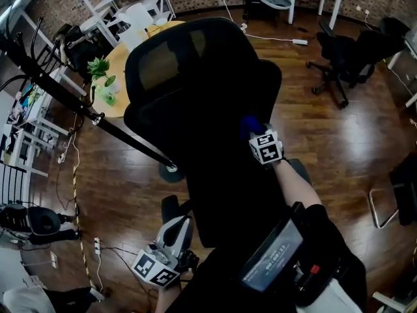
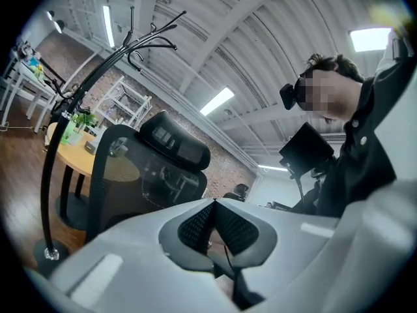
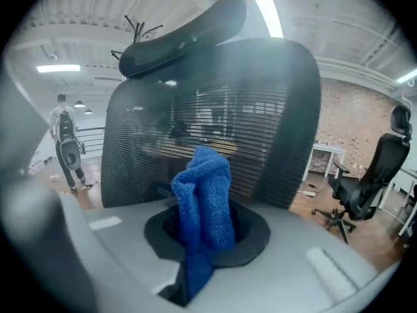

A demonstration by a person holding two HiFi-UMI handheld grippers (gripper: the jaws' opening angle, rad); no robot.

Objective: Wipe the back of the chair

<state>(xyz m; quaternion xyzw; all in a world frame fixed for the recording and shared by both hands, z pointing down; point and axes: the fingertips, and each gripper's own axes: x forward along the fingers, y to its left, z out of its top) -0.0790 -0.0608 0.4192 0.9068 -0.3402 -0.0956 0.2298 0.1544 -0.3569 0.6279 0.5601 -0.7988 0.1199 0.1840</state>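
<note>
Head view looks down on a tall black mesh office chair with a padded headrest (image 1: 202, 96), standing on a dark wooden plank floor (image 1: 326, 149) with its back turned to the person. The right gripper (image 1: 254, 130) is raised against the upper right part of that backrest, clenched on a bunched blue terry cloth (image 1: 250, 125). In the right gripper view the jaws of the right gripper (image 3: 205, 223) pinch the blue terry cloth (image 3: 205, 201) so that it stands up in a crumpled fold, with a tail hanging down between them. The ribbed mesh of the black mesh office chair (image 3: 273, 109) fills the space just behind it. Whether the cloth presses on the mesh cannot be told.

The left gripper (image 1: 174, 232) hangs low beside the chair's base, well apart from the backrest. In the left gripper view the left gripper (image 2: 215, 220) has its jaws closed together with nothing between them, tilted up toward the ceiling. The chair (image 2: 130, 168) shows from its side there.

A black metal coat stand (image 1: 98, 118) leans across the left, beside a round wooden table (image 1: 120, 64). A second black swivel chair (image 1: 345, 57) stands well apart at the right.
</note>
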